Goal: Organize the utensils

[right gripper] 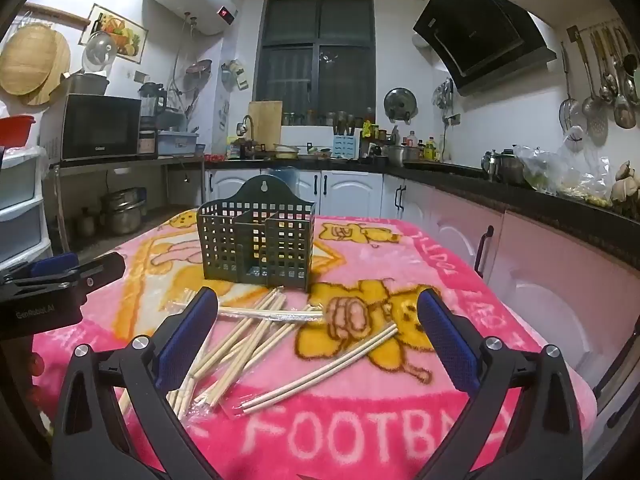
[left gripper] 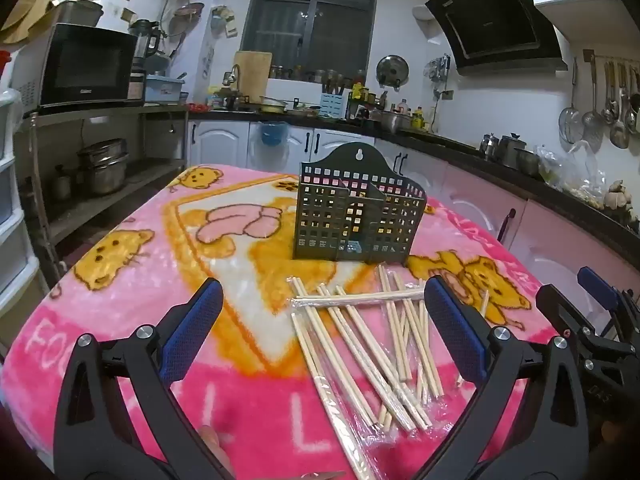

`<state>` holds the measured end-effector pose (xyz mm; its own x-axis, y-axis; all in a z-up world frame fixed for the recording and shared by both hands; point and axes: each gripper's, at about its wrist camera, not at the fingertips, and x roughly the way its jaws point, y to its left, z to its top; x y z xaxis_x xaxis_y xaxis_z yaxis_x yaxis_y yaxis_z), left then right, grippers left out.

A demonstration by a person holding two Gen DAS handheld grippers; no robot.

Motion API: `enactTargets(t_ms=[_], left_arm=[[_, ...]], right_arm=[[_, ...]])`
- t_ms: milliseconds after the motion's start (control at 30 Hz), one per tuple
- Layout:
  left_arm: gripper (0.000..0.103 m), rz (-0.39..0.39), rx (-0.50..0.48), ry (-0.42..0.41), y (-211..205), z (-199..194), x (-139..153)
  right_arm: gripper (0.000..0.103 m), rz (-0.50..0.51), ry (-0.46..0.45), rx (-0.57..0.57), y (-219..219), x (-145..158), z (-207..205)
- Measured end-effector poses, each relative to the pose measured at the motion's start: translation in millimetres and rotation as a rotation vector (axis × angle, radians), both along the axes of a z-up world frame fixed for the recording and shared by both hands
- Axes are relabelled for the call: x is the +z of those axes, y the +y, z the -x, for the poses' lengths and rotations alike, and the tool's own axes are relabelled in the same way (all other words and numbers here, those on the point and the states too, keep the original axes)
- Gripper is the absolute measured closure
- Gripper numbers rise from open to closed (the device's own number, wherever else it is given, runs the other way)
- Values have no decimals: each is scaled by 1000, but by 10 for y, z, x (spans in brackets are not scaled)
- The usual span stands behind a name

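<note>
A dark green perforated utensil holder with compartments stands upright on the pink blanket-covered table. In front of it lie several wrapped pairs of wooden chopsticks in a loose crossed pile. One pair lies apart to the right. My left gripper hovers open just short of the pile, nothing between its blue pads. My right gripper is also open and empty, above the right part of the pile. Each gripper shows at the edge of the other's view.
Kitchen counters with pink and white cabinet doors run along the back and right. A shelf with a microwave and pots stands at the left. White plastic drawers are at the far left. Ladles hang on the right wall.
</note>
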<state>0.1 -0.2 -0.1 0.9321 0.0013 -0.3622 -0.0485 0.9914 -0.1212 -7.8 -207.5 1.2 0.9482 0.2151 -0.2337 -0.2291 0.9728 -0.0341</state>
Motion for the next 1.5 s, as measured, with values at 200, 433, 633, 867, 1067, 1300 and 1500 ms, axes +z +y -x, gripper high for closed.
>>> enactTargets(t_ms=[200,433,633,867,1067,1300,1500], left_arm=[[10,9,-13,-7,-8,21,14],[10,17,-4,5,-3,0,3],[10,15,-7,0,-1,1,0],[10,14,-5,-2,-28,-36,28],[10,14,-5,-3,-34,-40,31],[10,14,-6,-3,-33,-39,31],[10,13,-6,-5,-32,-38,32]], right_arm=[[6,3,5,1,5,0,-1],[6,5,6,5,8,-2,0],[6,3,5,7,3,-13,-2],[6,4,5,11,18,34,43],[6,6,2,11,41,87,74],[6,5,-1,13,21,102,107],[6,2,-2,15,-1,72,86]])
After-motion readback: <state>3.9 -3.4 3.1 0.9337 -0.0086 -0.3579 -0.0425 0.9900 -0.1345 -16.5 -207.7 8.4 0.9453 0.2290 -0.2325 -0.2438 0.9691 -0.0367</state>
